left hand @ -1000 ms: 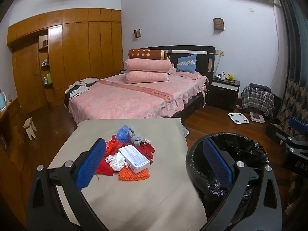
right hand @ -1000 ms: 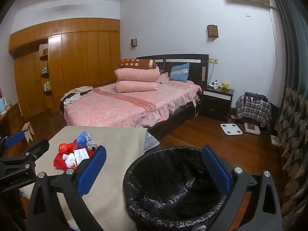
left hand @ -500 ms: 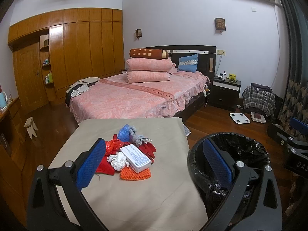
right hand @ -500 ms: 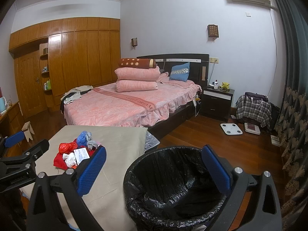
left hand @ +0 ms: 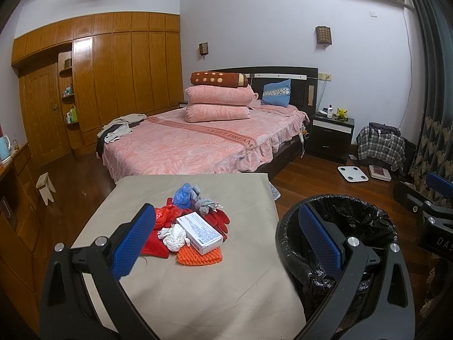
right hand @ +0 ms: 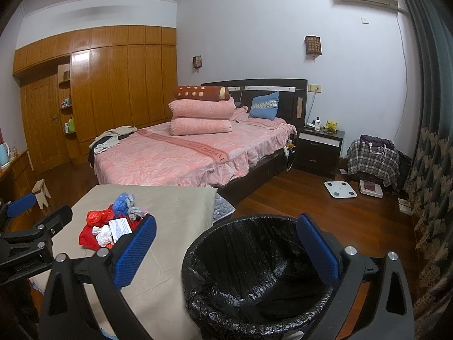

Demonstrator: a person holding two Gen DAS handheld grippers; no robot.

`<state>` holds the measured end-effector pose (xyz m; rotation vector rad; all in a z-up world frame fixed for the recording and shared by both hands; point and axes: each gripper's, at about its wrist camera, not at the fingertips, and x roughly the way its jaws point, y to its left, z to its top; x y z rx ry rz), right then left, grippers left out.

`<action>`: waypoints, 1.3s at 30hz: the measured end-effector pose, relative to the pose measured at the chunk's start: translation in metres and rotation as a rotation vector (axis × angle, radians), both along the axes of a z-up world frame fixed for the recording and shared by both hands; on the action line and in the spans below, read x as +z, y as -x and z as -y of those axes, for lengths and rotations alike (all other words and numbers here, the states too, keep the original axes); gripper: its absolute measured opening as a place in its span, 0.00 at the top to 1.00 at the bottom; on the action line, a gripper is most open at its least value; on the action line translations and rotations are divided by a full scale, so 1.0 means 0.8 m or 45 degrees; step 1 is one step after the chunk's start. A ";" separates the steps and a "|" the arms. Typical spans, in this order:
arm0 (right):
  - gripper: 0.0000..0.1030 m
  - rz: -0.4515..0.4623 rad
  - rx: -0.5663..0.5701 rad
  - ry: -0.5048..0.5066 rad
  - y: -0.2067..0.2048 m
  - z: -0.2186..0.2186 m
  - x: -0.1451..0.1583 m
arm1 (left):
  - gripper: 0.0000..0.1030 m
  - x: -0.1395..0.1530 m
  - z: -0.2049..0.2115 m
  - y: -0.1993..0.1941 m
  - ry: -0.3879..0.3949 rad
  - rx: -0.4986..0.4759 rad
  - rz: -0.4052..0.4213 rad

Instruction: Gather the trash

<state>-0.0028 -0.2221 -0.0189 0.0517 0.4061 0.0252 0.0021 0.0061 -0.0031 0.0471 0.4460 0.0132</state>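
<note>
Right now I have both grippers hanging in the air with nothing between their blue pads. My left gripper [left hand: 226, 243] is spread wide over the near part of the table [left hand: 198, 297], and the heap of trash [left hand: 192, 226] lies just beyond it on the beige cloth: a white box [left hand: 199, 232] on top, a crumpled white tissue [left hand: 174, 233] beside it, an orange knitted piece [left hand: 198, 256] at the near edge, red gloves [left hand: 219, 218] and a red bag [left hand: 164, 215], with a blue wad [left hand: 182, 195] and a grey rag [left hand: 205, 204] at the far side. My right gripper [right hand: 226, 252] is also wide, hovering above the bin [right hand: 254, 269], which is lined with a black bag and stands on the floor touching the table's right side. Behind the table stands the pink bed [left hand: 184, 144].
</note>
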 end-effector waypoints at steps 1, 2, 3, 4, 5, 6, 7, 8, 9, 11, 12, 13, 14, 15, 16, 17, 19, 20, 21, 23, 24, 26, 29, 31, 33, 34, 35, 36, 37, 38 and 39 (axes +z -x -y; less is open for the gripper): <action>0.06 0.000 0.000 0.000 0.001 -0.002 -0.004 | 0.05 0.000 0.000 0.000 0.000 -0.001 0.000; 0.06 0.001 0.000 0.000 0.002 -0.002 -0.005 | 0.05 0.000 0.000 0.000 0.000 -0.001 0.000; 0.06 0.001 0.000 0.000 0.001 -0.003 -0.005 | 0.05 0.000 0.000 0.000 0.000 -0.001 0.000; 0.06 0.001 0.000 0.000 0.002 -0.003 -0.006 | 0.05 0.000 0.000 0.000 0.000 0.000 0.000; 0.06 0.001 0.000 0.000 0.001 -0.003 -0.005 | 0.05 0.001 0.000 0.000 0.000 -0.001 0.000; 0.06 0.001 0.000 0.001 0.001 -0.004 -0.006 | 0.05 0.001 0.000 0.000 0.000 -0.002 -0.001; 0.06 0.000 -0.001 0.001 0.001 -0.006 -0.010 | 0.05 0.001 0.000 0.000 0.000 -0.001 -0.001; 0.06 0.000 0.000 -0.001 0.001 -0.005 -0.008 | 0.05 0.001 0.000 0.000 0.000 -0.001 0.000; 0.06 0.000 0.000 -0.002 0.001 -0.005 -0.008 | 0.05 0.001 0.000 0.000 0.000 -0.001 0.000; 0.06 0.001 0.000 0.000 0.001 -0.004 -0.008 | 0.05 0.001 0.000 0.000 -0.002 0.000 0.000; 0.06 0.001 0.000 0.000 0.001 -0.005 -0.008 | 0.05 0.001 0.000 0.000 -0.001 -0.001 -0.001; 0.06 0.001 0.001 0.000 0.001 -0.005 -0.009 | 0.05 0.001 0.000 0.000 0.000 -0.001 -0.001; 0.06 0.001 0.001 0.000 0.001 -0.005 -0.009 | 0.05 0.001 -0.001 -0.001 0.000 0.001 -0.002; 0.06 0.000 0.000 0.000 0.001 -0.005 -0.008 | 0.05 0.001 -0.001 -0.001 0.000 0.001 -0.002; 0.06 0.000 0.000 -0.001 0.001 -0.004 -0.007 | 0.05 0.000 -0.001 -0.001 0.000 0.000 -0.003; 0.06 -0.001 0.001 -0.001 0.001 -0.005 -0.009 | 0.05 0.001 -0.001 -0.001 0.000 0.000 -0.003; 0.06 0.000 0.001 -0.001 0.001 -0.005 -0.008 | 0.05 0.000 -0.001 -0.001 0.000 0.000 -0.001; 0.06 0.001 0.000 -0.001 0.001 -0.005 -0.009 | 0.05 0.000 -0.001 -0.001 0.000 0.000 -0.001; 0.06 0.000 0.000 -0.001 0.001 -0.005 -0.008 | 0.05 0.000 -0.001 -0.001 0.000 0.001 -0.001; 0.06 0.000 0.000 -0.001 0.001 -0.005 -0.009 | 0.05 0.000 -0.001 -0.001 0.000 0.000 -0.001; 0.06 -0.001 0.000 -0.001 0.000 -0.004 -0.007 | 0.05 0.000 -0.001 -0.001 0.000 0.000 -0.002; 0.06 -0.002 -0.001 -0.001 0.000 -0.005 -0.009 | 0.05 0.000 -0.001 -0.001 0.000 0.000 -0.003; 0.06 -0.004 -0.001 -0.002 0.000 -0.006 -0.008 | 0.05 0.000 0.000 0.000 0.000 -0.001 -0.002; 0.06 -0.003 -0.001 -0.002 -0.003 -0.005 -0.012 | 0.05 0.000 0.000 0.000 -0.001 0.000 -0.001; 0.06 -0.004 0.001 -0.001 -0.003 -0.006 -0.013 | 0.05 0.000 0.000 0.000 0.000 -0.001 -0.002; 0.06 -0.005 0.001 -0.001 -0.004 -0.007 -0.015 | 0.05 0.000 0.000 0.000 -0.001 0.000 -0.002; 0.06 -0.005 0.003 0.000 -0.004 -0.008 -0.017 | 0.05 0.000 -0.002 0.000 0.001 0.001 -0.003; 0.06 -0.008 0.005 0.001 -0.008 -0.011 -0.018 | 0.05 0.001 -0.003 0.001 0.002 0.003 -0.004; 0.06 -0.010 0.007 0.000 -0.009 -0.013 -0.020 | 0.05 0.001 -0.004 0.001 0.004 0.004 -0.006; 0.06 -0.010 0.008 -0.002 -0.010 -0.015 -0.022 | 0.05 0.000 -0.004 0.001 0.004 0.004 -0.005; 0.06 -0.010 0.010 -0.002 -0.010 -0.015 -0.020 | 0.05 -0.003 -0.008 -0.002 0.006 0.007 -0.007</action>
